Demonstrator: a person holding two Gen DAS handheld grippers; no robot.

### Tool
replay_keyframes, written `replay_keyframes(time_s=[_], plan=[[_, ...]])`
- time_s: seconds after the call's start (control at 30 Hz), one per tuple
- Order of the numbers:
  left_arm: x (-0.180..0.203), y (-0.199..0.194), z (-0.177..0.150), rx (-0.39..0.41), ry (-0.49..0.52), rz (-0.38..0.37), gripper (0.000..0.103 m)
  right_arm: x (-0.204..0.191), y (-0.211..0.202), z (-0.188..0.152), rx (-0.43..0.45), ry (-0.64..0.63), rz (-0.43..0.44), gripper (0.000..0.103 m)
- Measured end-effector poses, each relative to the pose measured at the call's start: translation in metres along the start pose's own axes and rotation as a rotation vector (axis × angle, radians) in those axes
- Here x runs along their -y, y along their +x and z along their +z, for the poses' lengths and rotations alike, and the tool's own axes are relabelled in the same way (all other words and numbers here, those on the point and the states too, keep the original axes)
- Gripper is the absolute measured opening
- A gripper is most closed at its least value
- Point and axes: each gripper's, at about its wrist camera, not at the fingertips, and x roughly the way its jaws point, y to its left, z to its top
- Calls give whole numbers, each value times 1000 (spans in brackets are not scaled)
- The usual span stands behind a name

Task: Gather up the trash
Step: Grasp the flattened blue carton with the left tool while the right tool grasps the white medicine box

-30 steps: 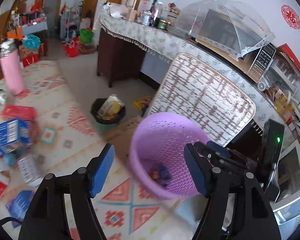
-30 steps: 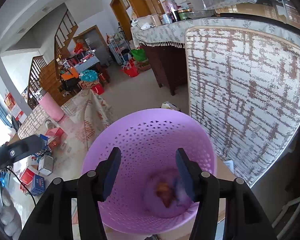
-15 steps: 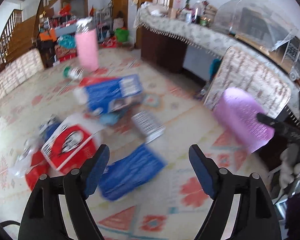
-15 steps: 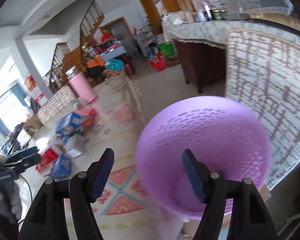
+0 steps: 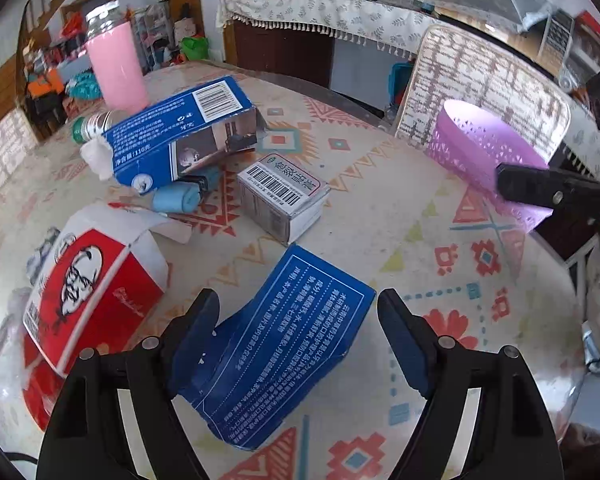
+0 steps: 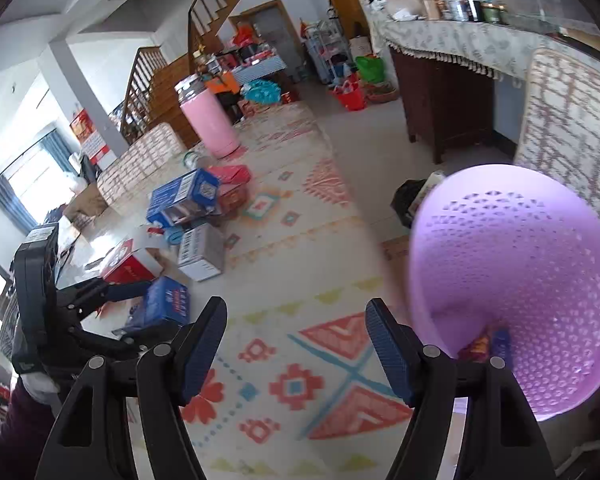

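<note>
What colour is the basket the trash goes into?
Light purple, with small holes all over. The basket shows best in the right wrist view.

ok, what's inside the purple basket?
The purple basket holds a couple of small wrappers, red and blue, at its bottom. The right gripper's finger hides anything beside them.

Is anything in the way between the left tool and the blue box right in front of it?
Nothing visible. The left tool is open, and the blue box already lies between its fingers on the patterned tablecloth.
</note>
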Motion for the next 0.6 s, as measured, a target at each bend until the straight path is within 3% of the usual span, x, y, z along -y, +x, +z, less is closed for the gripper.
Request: replay_keyframes(time_s=[0.03, 0.13, 0.4, 0.57, 0.6], plan=[[0, -3, -1, 1, -23, 19, 60, -3, 3, 2, -7, -2, 7, 76], [0, -10, -2, -8, -68, 38, 46, -16, 17, 7, -29, -10, 26, 76], [-7, -54, -31, 38, -189, 68, 46, -61, 67, 24, -72, -92, 60, 76], [-14, -57, -45, 34, -229, 112, 48, -88, 110, 32, -100, -173, 9, 76], [-15, -56, -49, 27, -235, 112, 52, -91, 117, 34, -108, -178, 4, 76]])
